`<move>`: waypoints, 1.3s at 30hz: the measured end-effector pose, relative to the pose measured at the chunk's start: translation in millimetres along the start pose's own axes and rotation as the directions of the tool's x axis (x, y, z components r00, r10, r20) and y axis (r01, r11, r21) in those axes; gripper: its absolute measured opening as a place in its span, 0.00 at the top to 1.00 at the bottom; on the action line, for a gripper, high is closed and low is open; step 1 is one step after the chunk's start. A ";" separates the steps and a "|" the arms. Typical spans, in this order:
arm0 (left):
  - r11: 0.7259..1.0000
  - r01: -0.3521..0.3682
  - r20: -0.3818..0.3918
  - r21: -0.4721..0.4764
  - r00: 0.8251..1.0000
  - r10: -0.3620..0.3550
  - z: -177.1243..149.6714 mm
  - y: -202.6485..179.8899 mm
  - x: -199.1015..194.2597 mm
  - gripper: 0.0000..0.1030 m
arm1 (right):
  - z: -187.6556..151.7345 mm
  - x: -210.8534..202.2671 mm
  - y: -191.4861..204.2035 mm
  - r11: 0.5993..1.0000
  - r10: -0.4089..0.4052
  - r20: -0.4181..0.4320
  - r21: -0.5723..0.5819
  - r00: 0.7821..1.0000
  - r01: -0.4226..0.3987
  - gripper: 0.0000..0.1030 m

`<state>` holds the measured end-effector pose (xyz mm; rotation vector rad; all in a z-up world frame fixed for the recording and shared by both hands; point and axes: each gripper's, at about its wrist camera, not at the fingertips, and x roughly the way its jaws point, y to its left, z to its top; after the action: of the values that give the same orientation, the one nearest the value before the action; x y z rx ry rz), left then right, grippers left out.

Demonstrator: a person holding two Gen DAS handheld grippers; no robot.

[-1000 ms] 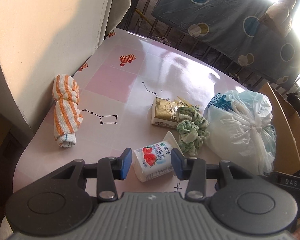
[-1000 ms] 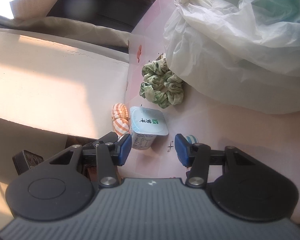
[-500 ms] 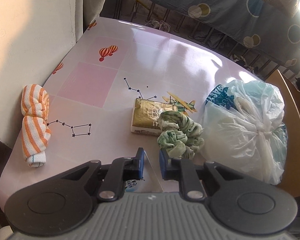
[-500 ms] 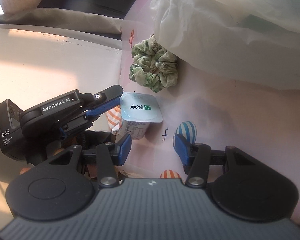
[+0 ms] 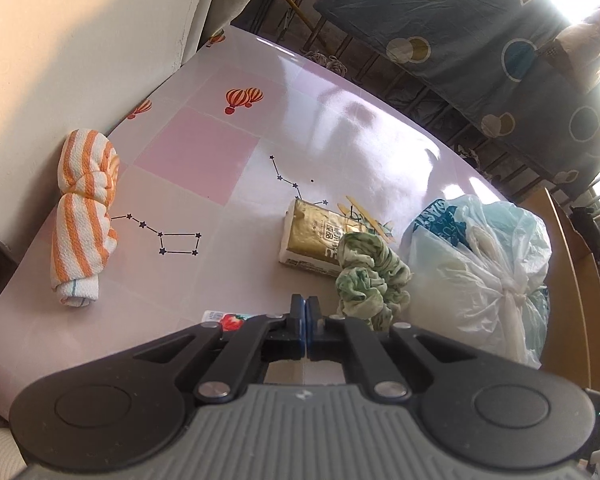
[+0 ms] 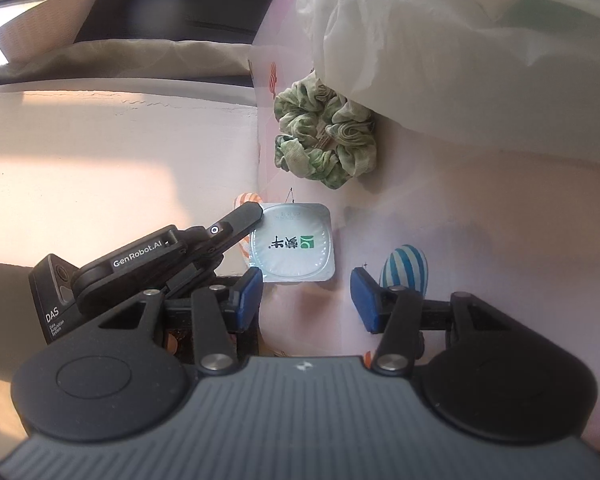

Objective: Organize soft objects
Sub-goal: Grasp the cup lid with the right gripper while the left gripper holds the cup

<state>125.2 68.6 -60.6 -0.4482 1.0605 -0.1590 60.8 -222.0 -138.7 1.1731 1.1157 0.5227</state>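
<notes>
The green scrunchie, judged soft and light (best pinched across its ruffled band), was shown beside the plastic bag, left gripper closed empty, right gripper spread.

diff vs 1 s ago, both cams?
Left tool went from open around the yogurt cup to shut and empty beside it, cup now upright. Right tool unchanged, open. Towel, scrunchie, bag didn't move.
</notes>
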 end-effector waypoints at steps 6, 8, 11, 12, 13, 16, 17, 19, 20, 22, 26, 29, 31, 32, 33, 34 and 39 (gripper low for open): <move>0.995 0.062 0.005 -0.073 0.998 -0.062 2.1 20.7 -8.1 0.99 | -1.4 31.6 -5.5 0.993 0.043 -0.006 0.107 0.999 -0.043 0.54; 0.993 0.078 0.005 -0.090 0.997 -0.077 2.2 26.4 -10.2 0.99 | -1.2 39.4 -4.7 0.991 0.052 0.006 0.125 0.999 -0.052 0.54; 0.988 0.099 0.009 -0.117 0.995 -0.098 0.8 36.4 -14.1 0.99 | 1.0 49.5 -3.3 0.989 0.053 0.018 0.138 0.998 -0.055 0.54; 0.985 0.109 0.009 -0.131 0.994 -0.109 0.3 40.6 -14.6 0.99 | 1.8 53.0 -1.8 0.989 0.048 0.024 0.137 0.999 -0.051 0.55; 0.983 0.116 0.009 -0.145 0.993 -0.116 -0.1 44.6 -14.8 0.99 | 2.9 56.5 -0.3 0.990 0.052 0.025 0.132 0.998 -0.055 0.55; 0.975 0.131 0.013 -0.182 0.991 -0.130 -2.0 53.8 -16.0 0.99 | 4.9 68.7 4.7 0.990 0.053 0.018 0.131 0.998 -0.055 0.59; 0.973 0.132 0.015 -0.187 0.991 -0.132 -2.3 55.8 -16.4 0.99 | 5.2 71.4 5.6 0.991 0.047 0.013 0.127 0.999 -0.048 0.60; 0.971 0.133 0.020 -0.197 0.991 -0.132 -2.9 60.2 -17.4 0.99 | 5.0 75.9 6.7 0.992 0.037 0.007 0.123 0.999 -0.038 0.64; 0.970 0.136 0.024 -0.203 0.991 -0.134 -2.8 62.0 -18.1 0.99 | 5.1 80.4 8.2 0.992 0.033 0.006 0.121 0.999 -0.033 0.64; 0.966 0.143 0.033 -0.217 0.990 -0.139 -2.1 66.7 -20.2 0.99 | 5.6 83.8 10.8 0.993 0.026 0.006 0.112 1.000 -0.027 0.63; 0.960 0.149 0.047 -0.235 0.989 -0.141 -0.8 74.7 -23.6 0.99 | 7.5 91.2 20.5 0.995 0.007 0.012 0.097 1.000 -0.009 0.62; 0.953 0.162 0.053 -0.255 0.987 -0.153 -0.6 80.8 -24.7 0.99 | 11.3 98.5 26.3 0.996 -0.003 0.005 0.089 1.000 0.003 0.60; 0.950 0.169 0.055 -0.262 0.986 -0.160 -0.9 83.5 -25.3 0.99 | 12.4 106.4 31.7 0.996 -0.003 -0.006 0.087 1.000 0.004 0.59; 0.949 0.170 0.056 -0.264 0.985 -0.161 -1.0 83.8 -25.4 0.99 | 12.7 111.2 33.8 0.996 0.002 -0.014 0.089 1.000 -0.001 0.59; 0.949 0.168 0.057 -0.267 0.986 -0.159 -1.6 85.4 -26.2 0.99 | 9.9 107.4 35.1 0.996 0.012 -0.023 0.092 1.000 -0.010 0.58; 0.948 0.168 0.059 -0.270 0.986 -0.158 -1.7 86.2 -27.0 0.99 | 9.4 111.6 36.2 0.996 0.012 -0.030 0.094 0.999 -0.010 0.58; 0.942 0.177 0.063 -0.287 0.984 -0.166 -4.0 85.9 -31.3 0.99 | 8.0 111.4 37.2 0.993 0.027 -0.035 0.115 0.999 -0.023 0.69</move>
<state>99.0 155.3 -73.9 -0.8092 1.0103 -0.1478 121.0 -121.6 -150.8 1.2831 1.1760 0.5058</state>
